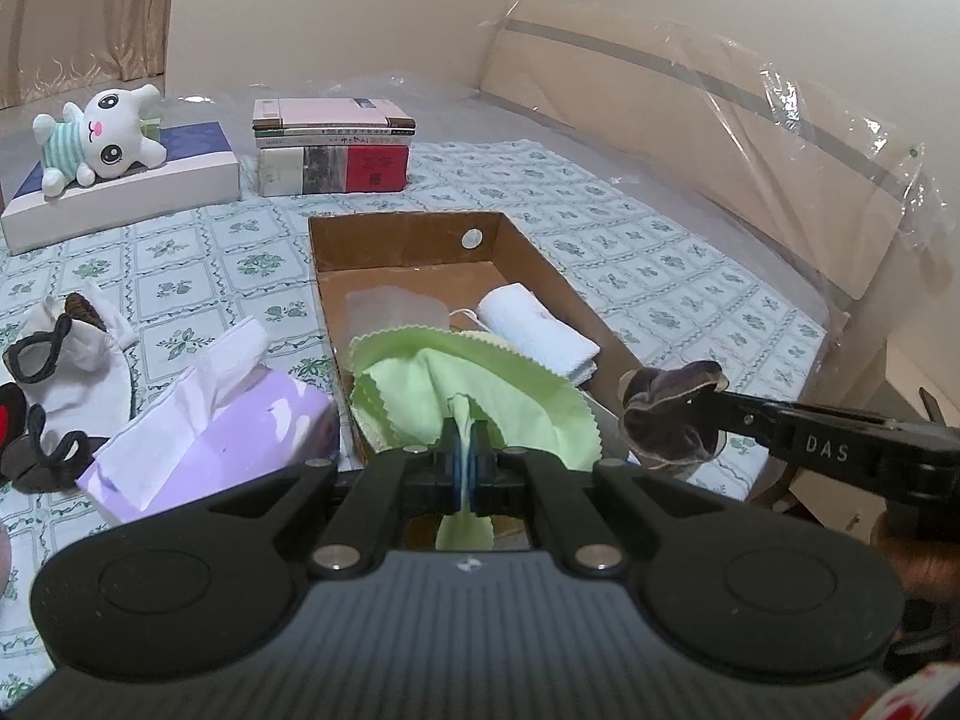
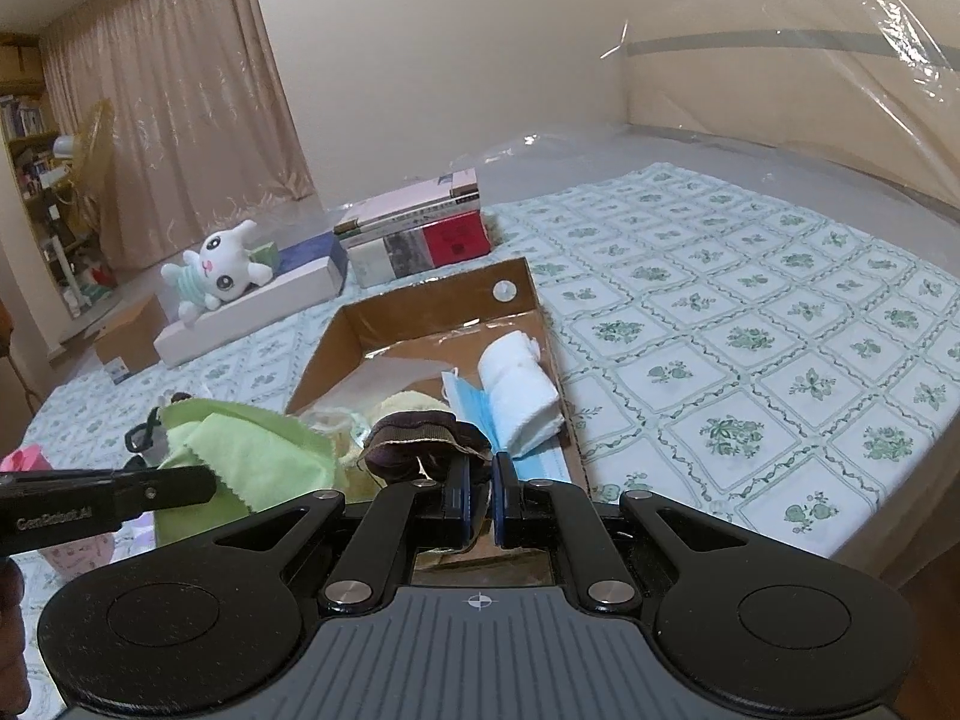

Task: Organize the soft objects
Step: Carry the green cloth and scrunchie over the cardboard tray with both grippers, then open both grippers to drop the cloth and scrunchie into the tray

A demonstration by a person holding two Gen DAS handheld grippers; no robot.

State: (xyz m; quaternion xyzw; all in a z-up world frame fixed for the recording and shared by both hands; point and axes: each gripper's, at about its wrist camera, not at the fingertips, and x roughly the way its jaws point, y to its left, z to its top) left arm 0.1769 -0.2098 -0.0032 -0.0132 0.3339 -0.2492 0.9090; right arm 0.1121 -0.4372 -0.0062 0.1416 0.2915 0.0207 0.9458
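Observation:
My left gripper (image 1: 462, 450) is shut on a light green cloth (image 1: 480, 387) with zigzag edges, held over the near end of the open cardboard box (image 1: 402, 240). My right gripper (image 2: 480, 492) is shut on a dark brown sock (image 2: 420, 435), held at the box's near right corner; the sock also shows in the left wrist view (image 1: 666, 420). Inside the box lie a rolled white towel (image 2: 516, 384), a blue face mask (image 2: 474, 405) and a clear plastic sheet (image 1: 390, 306). The green cloth also shows in the right wrist view (image 2: 252, 456).
A purple tissue pack (image 1: 222, 438) and white and dark socks (image 1: 66, 360) lie left of the box on the patterned bedspread. A plush bunny (image 1: 102, 135) lies on a white box. A stack of books (image 1: 333, 147) stands behind. A plastic-wrapped headboard (image 1: 750, 138) is at right.

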